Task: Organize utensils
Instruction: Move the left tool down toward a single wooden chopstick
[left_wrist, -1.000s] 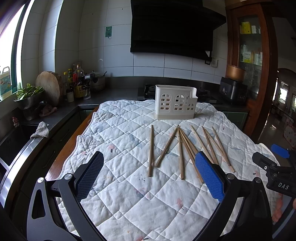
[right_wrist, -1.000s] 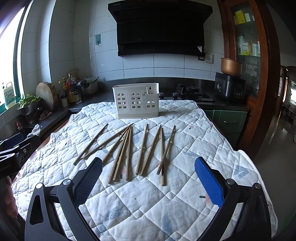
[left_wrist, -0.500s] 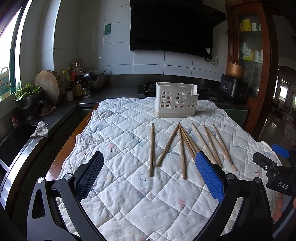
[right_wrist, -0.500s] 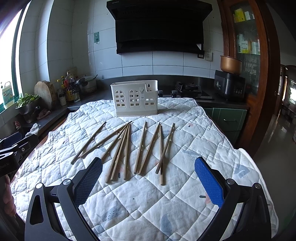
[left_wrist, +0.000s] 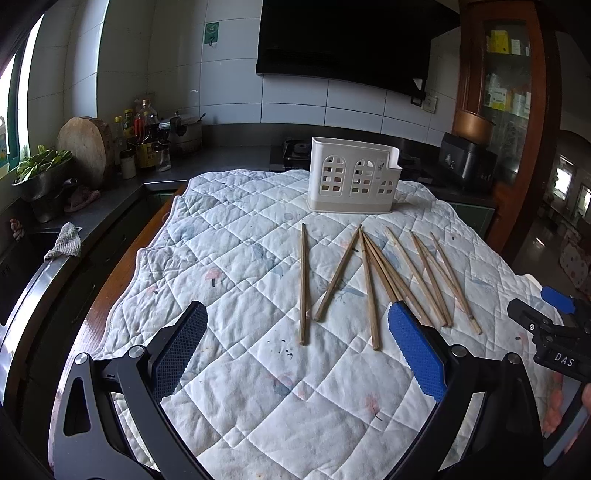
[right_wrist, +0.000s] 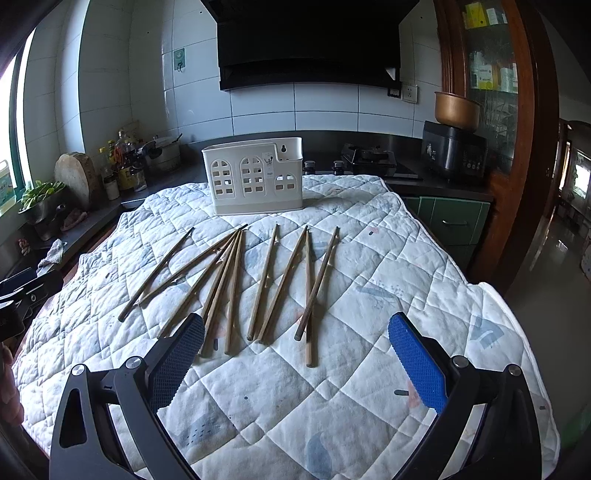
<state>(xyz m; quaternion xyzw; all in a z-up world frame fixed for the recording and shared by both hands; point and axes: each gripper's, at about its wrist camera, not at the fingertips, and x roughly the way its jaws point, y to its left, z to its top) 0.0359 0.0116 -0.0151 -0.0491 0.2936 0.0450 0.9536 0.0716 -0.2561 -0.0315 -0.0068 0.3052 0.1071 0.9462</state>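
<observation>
Both grippers hang over the near edge of the counter, which is covered with a white quilt (right_wrist: 424, 258). The left gripper (left_wrist: 295, 350) has its jaws spread wide with nothing between them, and the right gripper (right_wrist: 295, 354) is the same, wide open and empty.

The chopsticks (right_wrist: 266, 280) are spread loose on the quilt in the middle of the counter, fanned out with their far tips pointing toward the holder (right_wrist: 255, 181). A few cross or touch each other, like the bunch left of center in the right wrist view. In the left wrist view one chopstick (left_wrist: 303, 282) lies on its own, apart from the rest, nearest the left edge.

The holder is a white plastic caddy with little arched window cutouts, standing upright at the far edge of the counter, just past the chopstick tips. It looks empty from here, though I can't see all the way inside.

The left gripper's right pad (left_wrist: 415, 356) overlaps the near ends of a couple of chopsticks in its view, but can't tell if it's touching them.
</observation>
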